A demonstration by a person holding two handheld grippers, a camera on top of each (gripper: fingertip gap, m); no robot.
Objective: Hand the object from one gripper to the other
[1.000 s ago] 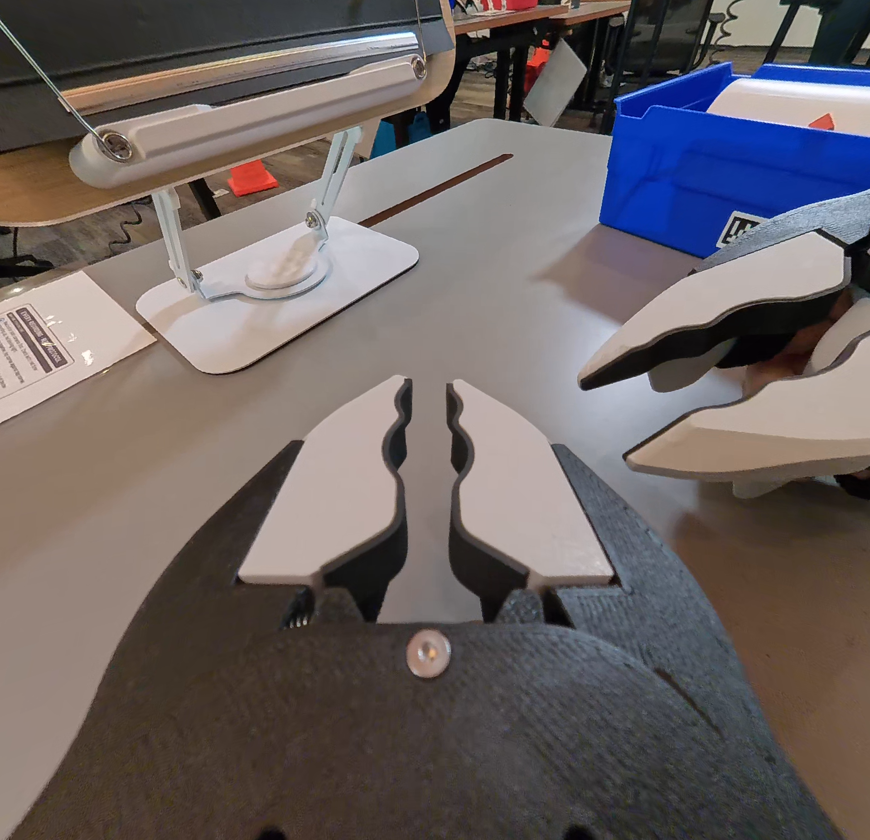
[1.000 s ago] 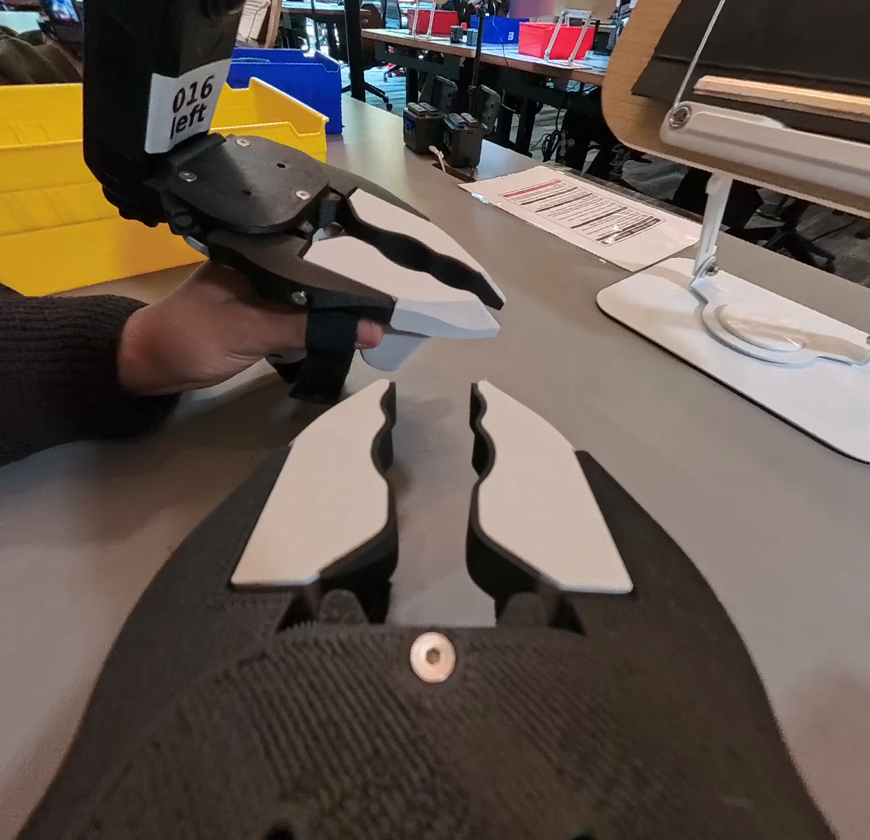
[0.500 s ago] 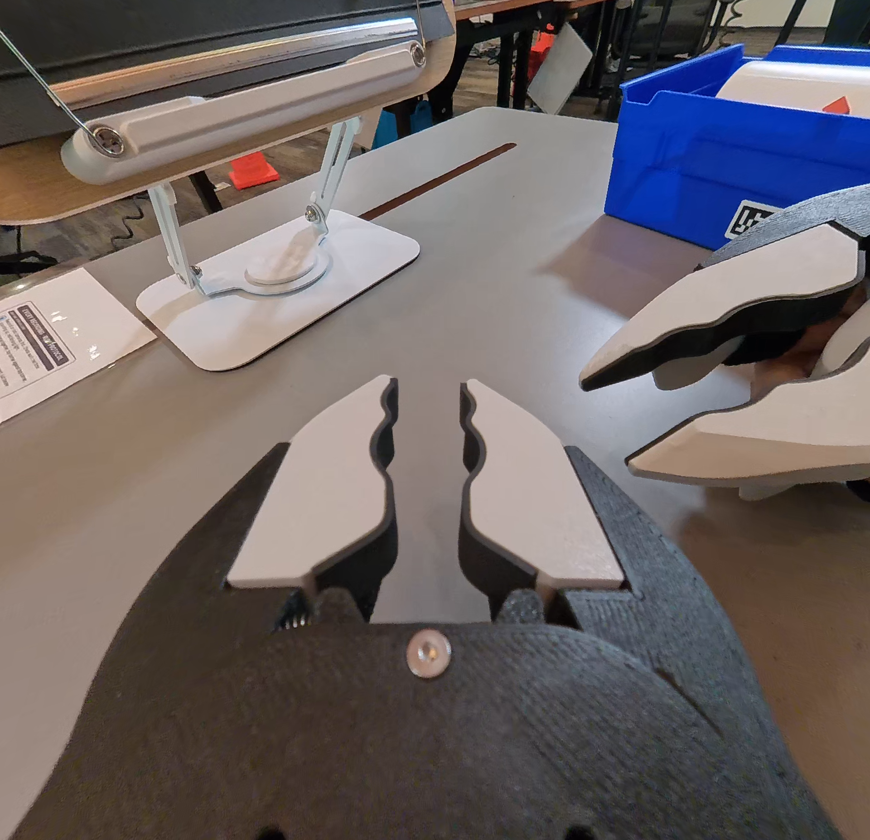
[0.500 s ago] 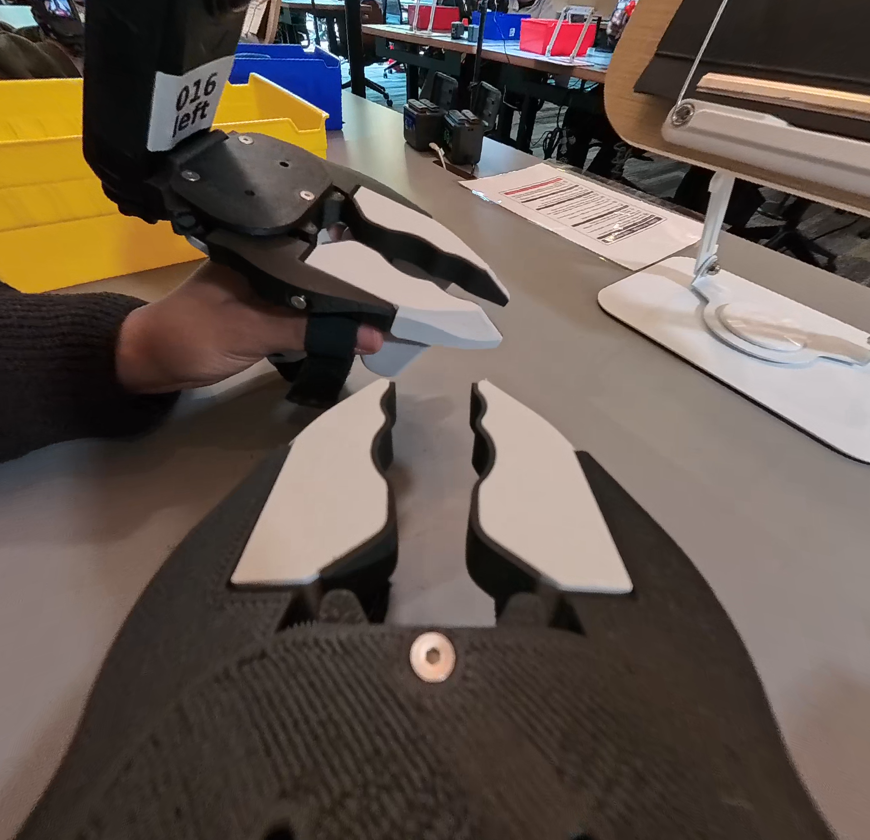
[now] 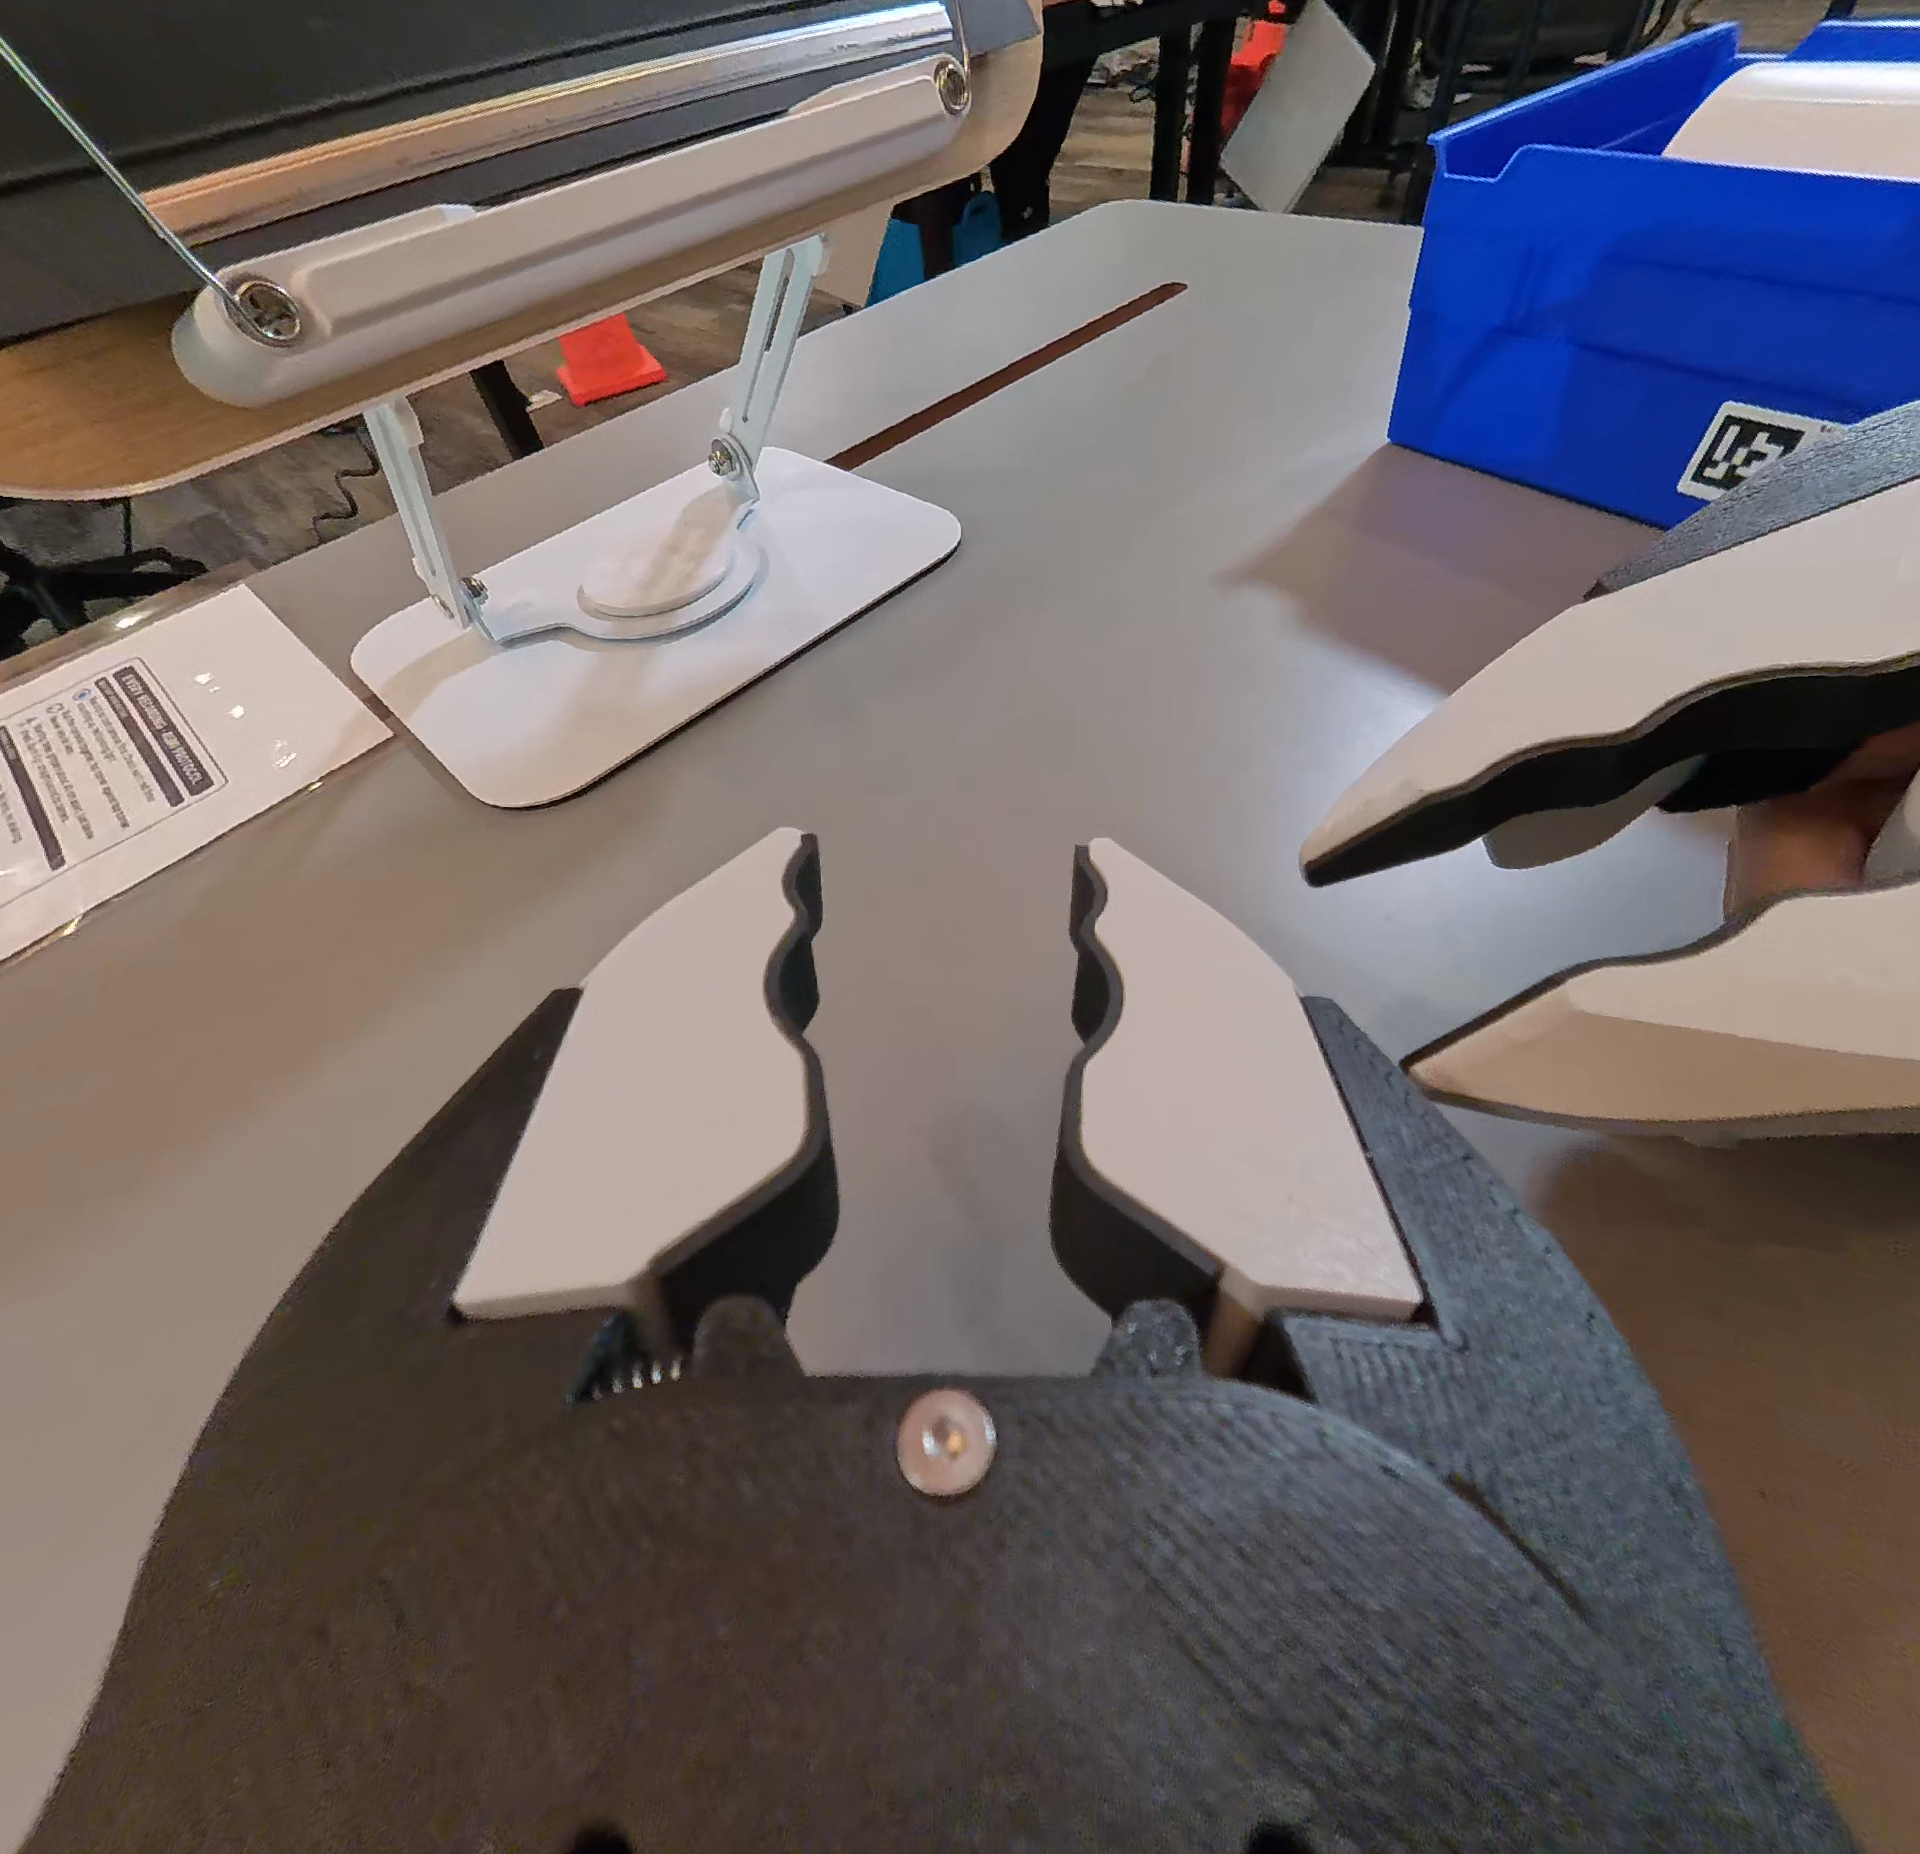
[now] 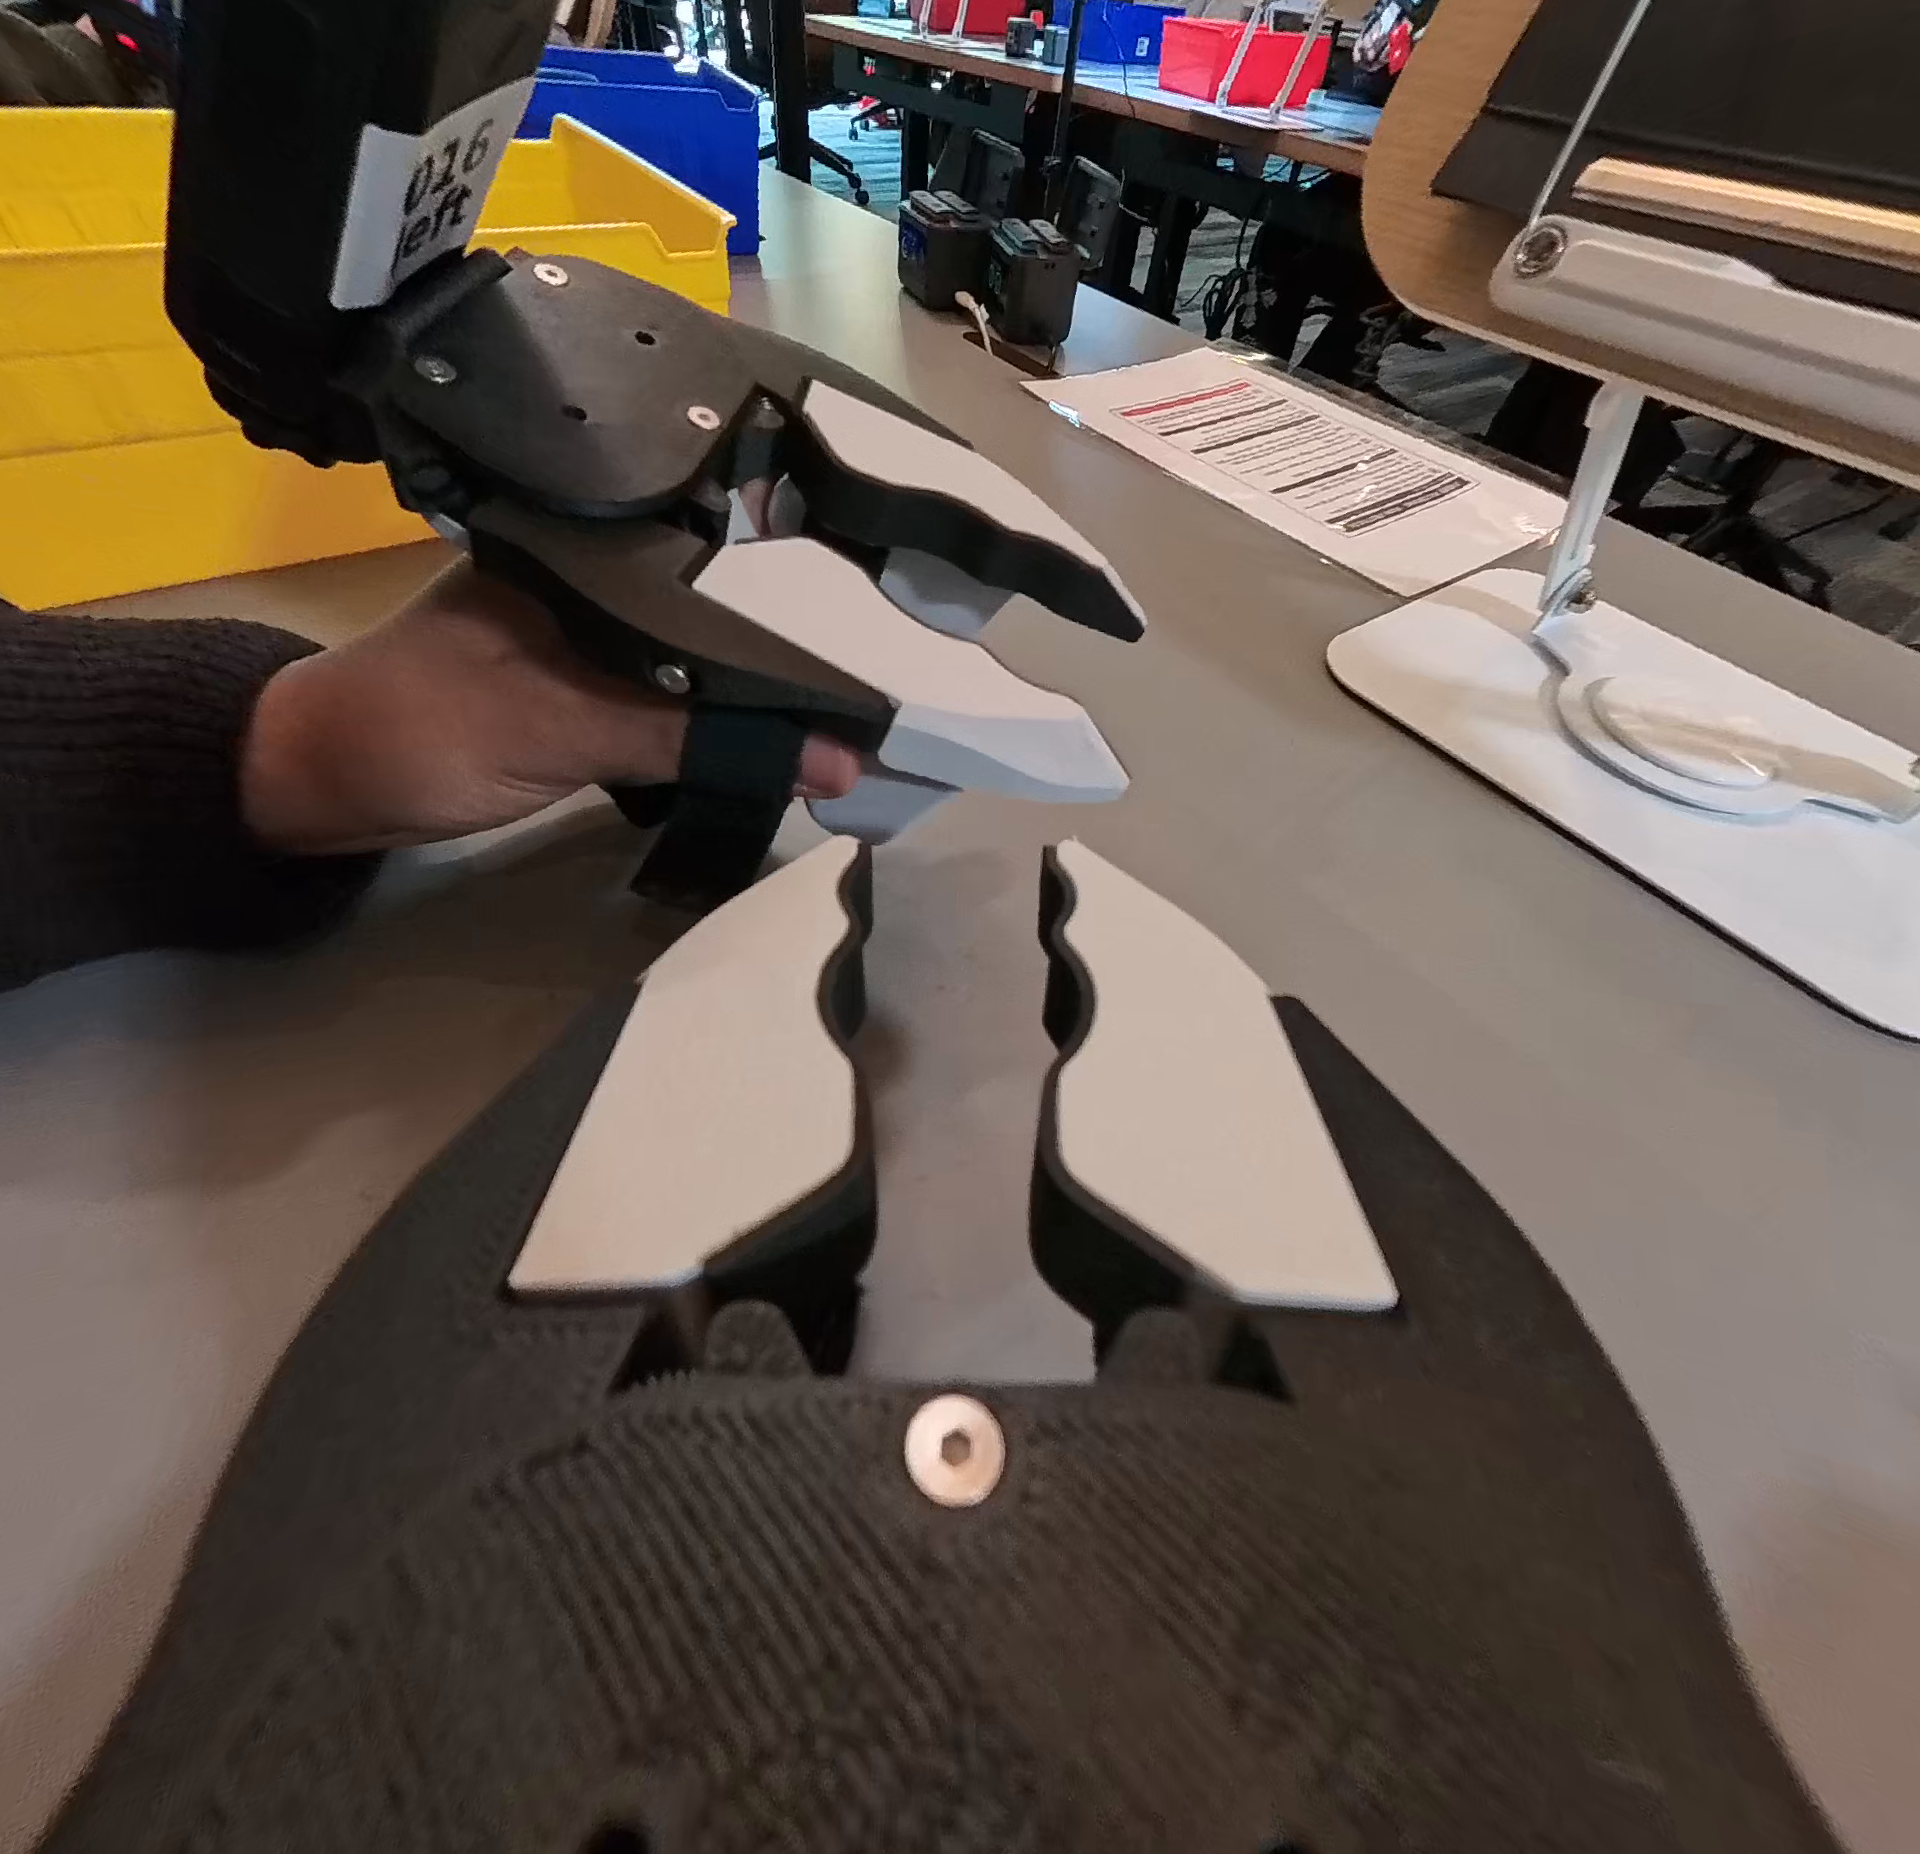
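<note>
Grey laminate forms the worktop [image 5: 1091,599], above which two pairs of hand-held tongs are shown close together, both empty. The left tongs [image 5: 943,859] are seen parted to a moderate gap with only bare worktop visible between the white fingers; in the right wrist view the same left tongs [image 6: 1127,698] are held tilted, one finger above the other, by a hand [image 6: 468,724] in a dark sleeve, with nothing between them. The right tongs [image 6: 951,854] are likewise parted, somewhat more narrowly, and carry nothing; from the left wrist view the right tongs [image 5: 1361,963] are seen entering from the side, tips directed towards the left pair. The object named in the task is not visible in either view, so its place cannot be told; it is judged that no hand-over has begun and that an item must first be collected, possibly from the blue bin [image 5: 1621,277] or the yellow bin [image 6: 125,370] set at the worktop's far sides. A white tablet stand [image 5: 665,620] and a printed sheet [image 5: 135,765] are placed well clear of the tongs, apparently leaving the central area free for the exchange
</note>
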